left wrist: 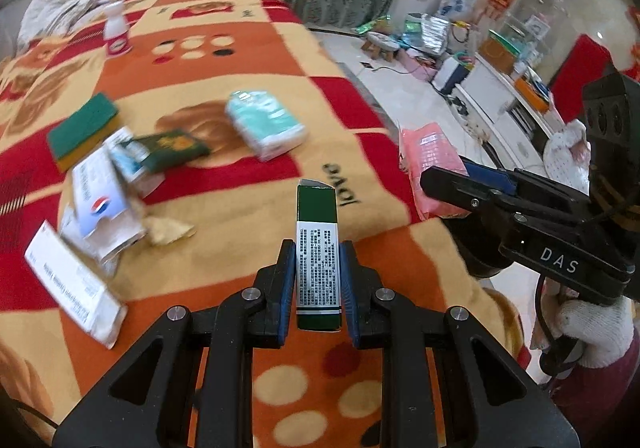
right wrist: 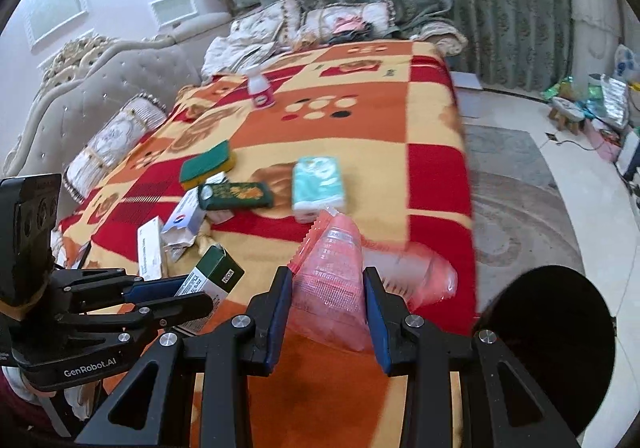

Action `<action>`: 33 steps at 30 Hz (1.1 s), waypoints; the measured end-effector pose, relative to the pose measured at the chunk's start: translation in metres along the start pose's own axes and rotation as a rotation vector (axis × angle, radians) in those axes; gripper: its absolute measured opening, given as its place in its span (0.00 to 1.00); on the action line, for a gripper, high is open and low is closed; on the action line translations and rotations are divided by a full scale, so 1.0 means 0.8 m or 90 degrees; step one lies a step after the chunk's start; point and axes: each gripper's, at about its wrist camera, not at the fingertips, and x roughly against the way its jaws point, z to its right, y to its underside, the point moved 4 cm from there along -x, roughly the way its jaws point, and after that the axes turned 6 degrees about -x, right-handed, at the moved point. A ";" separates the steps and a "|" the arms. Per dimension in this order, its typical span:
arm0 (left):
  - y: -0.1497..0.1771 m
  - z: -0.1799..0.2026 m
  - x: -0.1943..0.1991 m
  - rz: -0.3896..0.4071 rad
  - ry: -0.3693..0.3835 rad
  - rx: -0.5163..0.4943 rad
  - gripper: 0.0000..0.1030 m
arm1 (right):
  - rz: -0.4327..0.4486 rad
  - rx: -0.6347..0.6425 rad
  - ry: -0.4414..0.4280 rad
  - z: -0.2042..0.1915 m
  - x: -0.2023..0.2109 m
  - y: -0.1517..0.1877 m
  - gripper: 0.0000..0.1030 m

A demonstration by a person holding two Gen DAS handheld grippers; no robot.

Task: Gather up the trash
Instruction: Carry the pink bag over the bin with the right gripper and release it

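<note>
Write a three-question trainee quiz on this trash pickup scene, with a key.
1. True or false: the left gripper is shut on the slim green and white cardboard box.
2. Which gripper holds the crinkled pink plastic packet?
3. Multiple choice: the small white plastic bottle with a pink label stands A) on the patterned blanket, B) on the floor, C) in a gripper.

Key: 1 true; 2 the right gripper; 3 A.

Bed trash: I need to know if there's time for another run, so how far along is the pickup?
Nothing visibly binned yet. In hand: the left gripper is shut on a green box, and the right gripper is shut on a pink packet. Left on the blanket: a torn carton pile, white box, sponge, tissue pack and small bottle.
</note>
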 end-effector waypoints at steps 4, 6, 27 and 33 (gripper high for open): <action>-0.013 0.022 -0.008 0.003 0.011 -0.022 0.19 | 0.014 -0.020 0.021 0.026 0.019 0.001 0.33; -0.019 0.034 -0.013 0.003 0.016 -0.032 0.19 | 0.019 -0.031 0.033 0.041 0.028 0.003 0.33; -0.057 0.145 -0.067 -0.018 0.083 -0.102 0.19 | 0.039 -0.175 0.119 0.196 0.081 0.039 0.33; -0.068 0.174 -0.083 -0.028 0.109 -0.108 0.19 | 0.039 -0.210 0.129 0.225 0.084 0.045 0.34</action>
